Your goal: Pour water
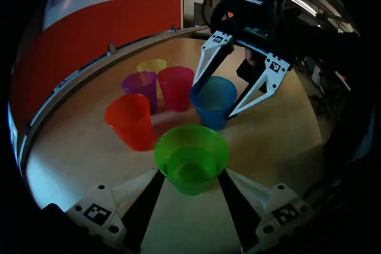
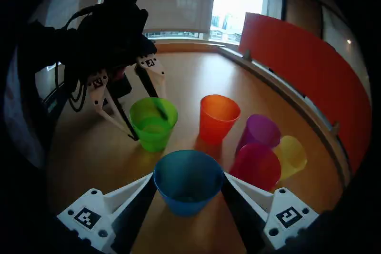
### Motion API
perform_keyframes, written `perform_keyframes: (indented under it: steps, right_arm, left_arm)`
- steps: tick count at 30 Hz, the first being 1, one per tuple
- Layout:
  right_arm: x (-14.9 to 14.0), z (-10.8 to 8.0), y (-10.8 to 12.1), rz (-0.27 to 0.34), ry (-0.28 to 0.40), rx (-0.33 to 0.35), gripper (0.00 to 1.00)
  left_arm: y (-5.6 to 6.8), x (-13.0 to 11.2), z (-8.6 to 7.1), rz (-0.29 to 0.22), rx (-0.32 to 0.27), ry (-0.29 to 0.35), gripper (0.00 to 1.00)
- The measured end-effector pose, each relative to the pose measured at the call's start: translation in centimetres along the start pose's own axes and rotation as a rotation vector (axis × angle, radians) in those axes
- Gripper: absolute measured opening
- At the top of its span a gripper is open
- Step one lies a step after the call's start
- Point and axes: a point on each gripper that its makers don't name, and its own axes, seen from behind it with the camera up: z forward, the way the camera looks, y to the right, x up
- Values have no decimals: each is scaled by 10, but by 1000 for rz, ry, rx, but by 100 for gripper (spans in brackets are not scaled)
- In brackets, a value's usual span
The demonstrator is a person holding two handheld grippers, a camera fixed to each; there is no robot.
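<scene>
A green cup (image 1: 191,164) with some water in it stands upright on the wooden table (image 1: 266,144). My left gripper (image 1: 191,172) is shut on it, one finger pressing each side. A blue cup (image 2: 188,182) also stands upright, and my right gripper (image 2: 188,176) is shut on it. Its contents are too dark to make out. In the left gripper view the blue cup (image 1: 213,101) sits just behind the green one, between the right gripper's (image 1: 213,102) white fingers. The right gripper view has the green cup (image 2: 153,123) to the far left, held by the left gripper (image 2: 151,126).
Several other cups stand close by: orange (image 1: 131,120), purple (image 1: 140,87), magenta (image 1: 176,87) and yellow (image 1: 151,66). A raised rail and a red wall panel (image 1: 95,35) run along the table's far edge. A person's dark arm holds the right gripper.
</scene>
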Motion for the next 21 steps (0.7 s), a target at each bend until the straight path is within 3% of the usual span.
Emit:
perform_keyframes:
  steps: [21]
  right_arm:
    - [-11, -10, 0, 8, -13, -25, 100]
  left_arm:
    - [2, 3, -5, -3, -5, 8, 84]
